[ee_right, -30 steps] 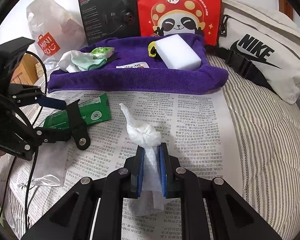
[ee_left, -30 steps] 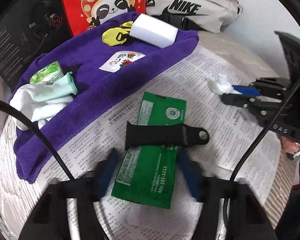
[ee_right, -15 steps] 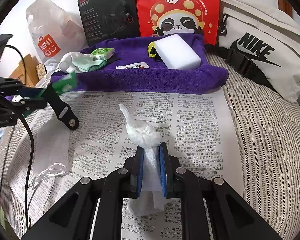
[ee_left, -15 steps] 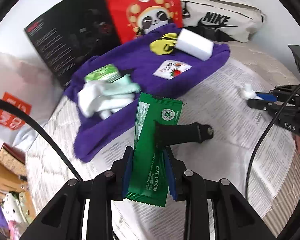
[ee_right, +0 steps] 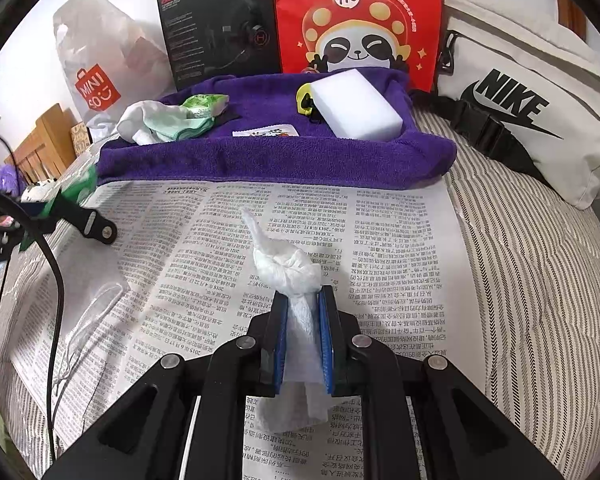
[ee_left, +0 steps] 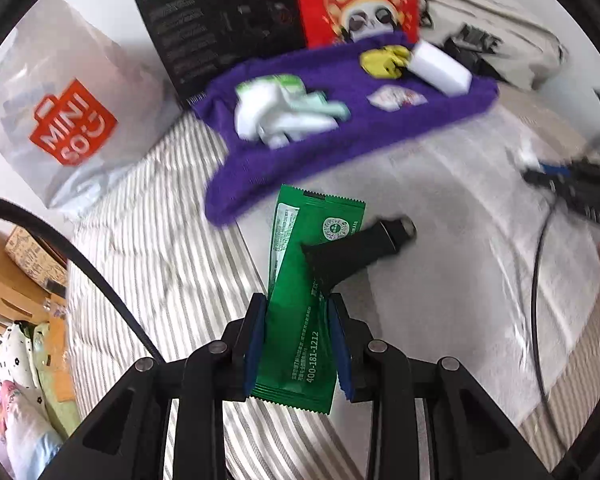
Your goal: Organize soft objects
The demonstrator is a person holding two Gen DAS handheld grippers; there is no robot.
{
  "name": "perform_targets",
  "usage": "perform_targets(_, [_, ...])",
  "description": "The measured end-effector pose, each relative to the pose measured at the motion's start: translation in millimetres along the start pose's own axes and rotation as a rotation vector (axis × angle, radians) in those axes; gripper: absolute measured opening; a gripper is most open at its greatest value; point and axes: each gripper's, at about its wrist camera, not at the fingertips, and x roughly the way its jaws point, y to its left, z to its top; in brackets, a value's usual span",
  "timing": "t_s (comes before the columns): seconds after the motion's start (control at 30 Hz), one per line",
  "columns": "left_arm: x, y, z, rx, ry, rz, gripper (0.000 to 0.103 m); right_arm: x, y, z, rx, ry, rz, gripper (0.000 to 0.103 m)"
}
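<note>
A: What does the left gripper (ee_left: 298, 344) hold?

B: A green packet (ee_left: 306, 304). The jaws are clamped on its lower half, and it stands up and forward out of them, lifted off the bed. A black strap (ee_left: 358, 248) lies across its front and sticks out to the right; I cannot tell whether the strap is pinched too.

A: And the right gripper (ee_right: 303, 340)?

B: Its jaws are closed on a white tissue (ee_right: 288, 268). The crumpled wad bulges just past the blue pads (ee_right: 325, 336), a twisted tail points away over the newspaper (ee_right: 400, 248), and a loose end hangs out behind the jaws.

A: Where are the other soft things?

B: On the purple towel (ee_right: 276, 156), which lies along the far edge of the newspaper. At its left end sits a white cloth (ee_right: 140, 120) with a pale green one (ee_right: 180, 126) and a small green pack (ee_right: 204, 104). Toward the right is a white sponge (ee_right: 356, 104), touching a yellow item (ee_right: 305, 96). Between the two groups lies a small white label (ee_right: 266, 133).

A: Behind the towel?

B: A black box (ee_right: 220, 24) and a red panda bag (ee_right: 356, 16) stand upright, a Nike bag (ee_right: 532, 92) lies to the right, and a Miniso bag (ee_right: 96, 64) to the left.

A: Is the left view sharp?

B: No, it is blurred; the right gripper shows only as a dark smear at its right edge.
</note>
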Motion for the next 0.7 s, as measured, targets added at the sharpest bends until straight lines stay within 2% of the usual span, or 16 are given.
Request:
perform_targets(0.13, [-2,-3,-24,-0.013,0.025,-0.044,0.029,0,1,0,-0.004,0.0,-0.005,0.014])
perform_targets(0.2, [-4,-1,-35,-0.022,0.036,-0.041,0.03,0,1,0,-0.004,0.0,-0.004,0.014])
perform_targets(0.27, [-8,3,-44,-0.044,0.041,-0.005,0.03,0,1,0,-0.005,0.0,-0.005,0.014])
perform_targets(0.37, [-10,16,-50,-0.103,0.038,0.128,0.029,0,2,0,-0.011,0.001,-0.012,0.014])
perform_targets(0.4, [-10,20,-50,-0.126,0.034,0.149,0.029,0,3,0,-0.014,0.001,-0.016,0.014])
perform_targets(0.43, [-10,23,-49,-0.142,0.026,0.135,0.029,0,4,0,-0.018,0.001,-0.02,0.015])
perform_targets(0.5, [-16,23,-46,-0.177,-0.029,0.049,0.029,0,5,0,-0.023,0.001,-0.026,0.015])
perform_targets(0.57, [-15,17,-39,-0.192,-0.048,-0.048,0.029,0,6,1,-0.029,0.002,-0.03,0.016])
perform_targets(0.7, [-9,-7,-20,-0.159,-0.073,-0.11,0.029,1,6,1,-0.03,0.002,-0.029,0.016])
